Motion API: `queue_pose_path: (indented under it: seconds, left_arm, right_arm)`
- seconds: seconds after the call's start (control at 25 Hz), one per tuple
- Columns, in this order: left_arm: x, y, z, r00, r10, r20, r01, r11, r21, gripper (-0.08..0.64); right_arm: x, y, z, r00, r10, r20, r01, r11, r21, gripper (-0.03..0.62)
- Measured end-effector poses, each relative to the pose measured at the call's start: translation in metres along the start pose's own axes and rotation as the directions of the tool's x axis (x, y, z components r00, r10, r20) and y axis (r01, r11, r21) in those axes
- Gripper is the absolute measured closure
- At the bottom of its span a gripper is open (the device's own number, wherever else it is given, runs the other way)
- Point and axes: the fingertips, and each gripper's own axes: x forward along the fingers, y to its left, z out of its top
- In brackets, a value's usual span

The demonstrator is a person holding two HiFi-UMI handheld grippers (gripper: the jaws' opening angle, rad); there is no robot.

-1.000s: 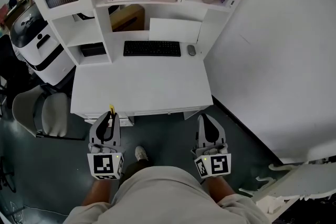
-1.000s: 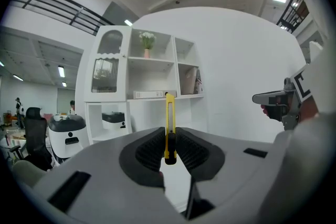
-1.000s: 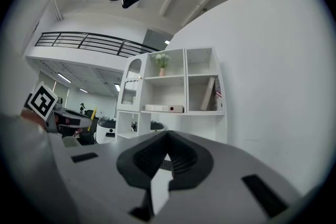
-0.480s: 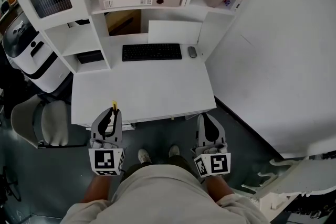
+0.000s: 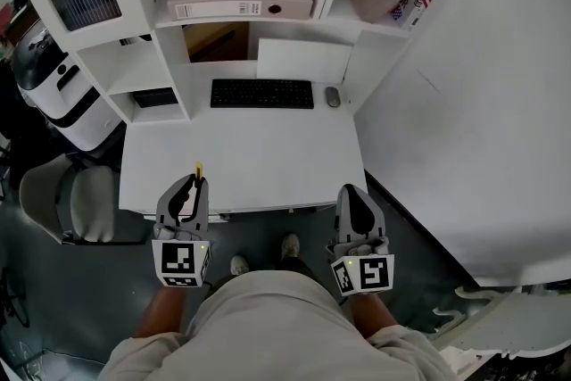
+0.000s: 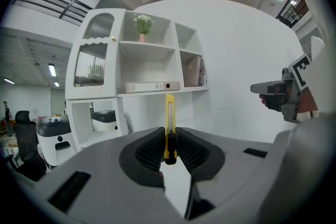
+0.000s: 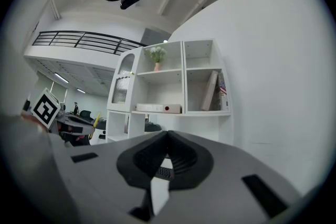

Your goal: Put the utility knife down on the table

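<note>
Two tools. The left tool (image 5: 191,185) is clamped on the one yellow utility knife (image 6: 169,123), blade end poking forward over the worktop's (image 5: 268,161) near edge. The right tool (image 5: 353,192) has its jaws together on nothing. One keyboard (image 5: 261,94) and one mouse (image 5: 333,96) lie at the worktop's back.

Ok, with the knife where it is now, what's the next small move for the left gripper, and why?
Probably carry the left gripper forward and down over the bare white table. Its jaws are clamped on the yellow utility knife, which stands upright, and in the head view it only reaches the table's near edge, so releasing here looks too early.
</note>
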Motion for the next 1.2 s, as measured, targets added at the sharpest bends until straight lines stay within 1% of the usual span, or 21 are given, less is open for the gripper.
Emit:
queue_pose_path:
  seconds: [0.08, 0.28, 0.44, 0.56, 0.76, 0.92, 1.04, 1.2]
  left_arm:
    - [0.011, -0.004, -0.003, 1.000, -0.006, -0.021, 0.007, 1.000, 0.028, 0.499]
    - [0.047, -0.014, -0.011, 0.996, -0.040, -0.077, 0.050, 0.989, 0.137, 0.499]
    - [0.075, -0.022, -0.021, 0.989, -0.076, -0.129, 0.102, 0.973, 0.208, 0.499]
    - [0.093, -0.028, -0.030, 0.980, -0.105, -0.167, 0.147, 0.953, 0.264, 0.499]
    - [0.120, -0.046, -0.044, 0.957, -0.169, -0.237, 0.250, 0.895, 0.369, 0.499]
    - [0.137, -0.057, -0.061, 0.931, -0.207, -0.299, 0.323, 0.848, 0.419, 0.499]
    - [0.148, -0.066, -0.078, 0.904, -0.236, -0.356, 0.387, 0.806, 0.449, 0.499]
    - [0.161, -0.076, -0.103, 0.856, -0.272, -0.440, 0.477, 0.744, 0.467, 0.499]
  right_arm:
    - [0.006, -0.010, 0.001, 1.000, 0.004, 0.001, -0.004, 1.000, 0.001, 0.589]
    - [0.019, -0.033, -0.006, 1.000, 0.005, -0.013, -0.005, 1.000, 0.011, 0.589]
    - [0.026, -0.048, -0.015, 1.000, -0.003, -0.030, 0.004, 1.000, 0.020, 0.589]
    - [0.028, -0.058, -0.021, 0.999, -0.017, -0.042, 0.018, 1.000, 0.026, 0.589]
    - [0.031, -0.074, -0.028, 0.997, -0.042, -0.062, 0.044, 0.998, 0.034, 0.589]
    - [0.034, -0.081, -0.034, 0.996, -0.052, -0.072, 0.055, 0.998, 0.039, 0.589]
    - [0.035, -0.086, -0.037, 0.995, -0.057, -0.078, 0.061, 0.997, 0.042, 0.589]
    - [0.036, -0.091, -0.040, 0.994, -0.064, -0.087, 0.068, 0.997, 0.045, 0.589]
